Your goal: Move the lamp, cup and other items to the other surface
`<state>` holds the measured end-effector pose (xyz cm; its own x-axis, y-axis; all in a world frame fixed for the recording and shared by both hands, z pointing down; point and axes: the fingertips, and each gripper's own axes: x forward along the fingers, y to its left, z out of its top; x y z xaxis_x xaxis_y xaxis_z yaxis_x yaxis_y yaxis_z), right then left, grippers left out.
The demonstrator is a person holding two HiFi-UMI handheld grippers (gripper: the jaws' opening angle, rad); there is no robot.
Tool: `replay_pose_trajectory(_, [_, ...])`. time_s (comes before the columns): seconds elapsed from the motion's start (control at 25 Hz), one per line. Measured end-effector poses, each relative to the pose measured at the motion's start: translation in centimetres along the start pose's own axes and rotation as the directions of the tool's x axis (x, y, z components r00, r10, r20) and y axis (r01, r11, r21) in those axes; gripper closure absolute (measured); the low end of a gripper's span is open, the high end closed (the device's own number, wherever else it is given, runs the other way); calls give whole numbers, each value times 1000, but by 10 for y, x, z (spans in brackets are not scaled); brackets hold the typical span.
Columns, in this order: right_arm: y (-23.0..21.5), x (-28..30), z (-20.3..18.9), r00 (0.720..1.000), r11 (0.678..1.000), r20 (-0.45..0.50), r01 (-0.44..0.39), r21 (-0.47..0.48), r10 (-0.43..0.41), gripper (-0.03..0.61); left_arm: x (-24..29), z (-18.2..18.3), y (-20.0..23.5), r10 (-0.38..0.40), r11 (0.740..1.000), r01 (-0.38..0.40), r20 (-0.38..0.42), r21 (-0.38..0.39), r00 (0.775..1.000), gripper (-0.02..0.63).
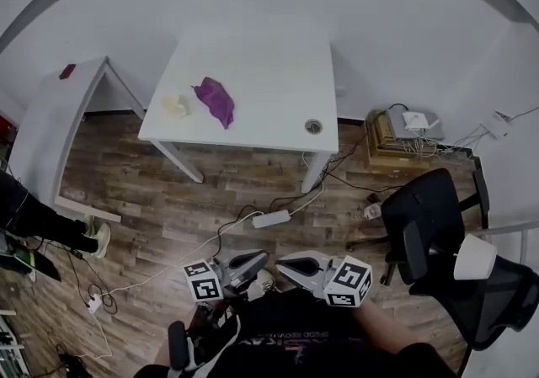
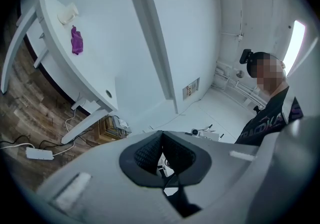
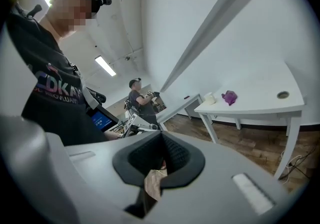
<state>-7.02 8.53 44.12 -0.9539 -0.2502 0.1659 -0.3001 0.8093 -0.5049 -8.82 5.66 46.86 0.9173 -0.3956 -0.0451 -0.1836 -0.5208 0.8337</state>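
A white table point(image 1: 253, 56) stands against the far wall. On its left part lie a purple cloth point(image 1: 214, 99) and a small cream cup-like thing point(image 1: 175, 105). Both also show in the left gripper view, the cloth point(image 2: 76, 40) and the cup point(image 2: 67, 14), and in the right gripper view, the cloth point(image 3: 229, 97) and the cup point(image 3: 210, 98). A white lamp shade point(image 1: 474, 257) sits low at the right by a black chair. My left gripper point(image 1: 263, 260) and right gripper point(image 1: 282, 267) hang close to my body, tips nearly facing, far from the table. Both are shut and hold nothing: the left point(image 2: 161, 133), the right point(image 3: 161, 135).
A second white table point(image 1: 50, 124) at the left carries a small red item point(image 1: 67, 71). A power strip point(image 1: 271, 219) and cables lie on the wooden floor. A black office chair point(image 1: 429, 229) and stacked boxes point(image 1: 404, 136) stand at the right. Someone's legs point(image 1: 50, 225) are at the left.
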Motion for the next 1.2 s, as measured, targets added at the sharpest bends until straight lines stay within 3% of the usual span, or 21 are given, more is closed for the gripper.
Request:
replay_pose_trajectory(0.24, [16, 23, -13, 998, 999, -56, -36, -14, 35, 578, -29, -2, 4, 20, 1000, -20, 32, -9, 999, 615])
replay_pose_trajectory(1.2, [23, 34, -14, 998, 999, -66, -19, -29, 17, 574, -41, -3, 0, -4, 1000, 4, 33, -11, 999, 615])
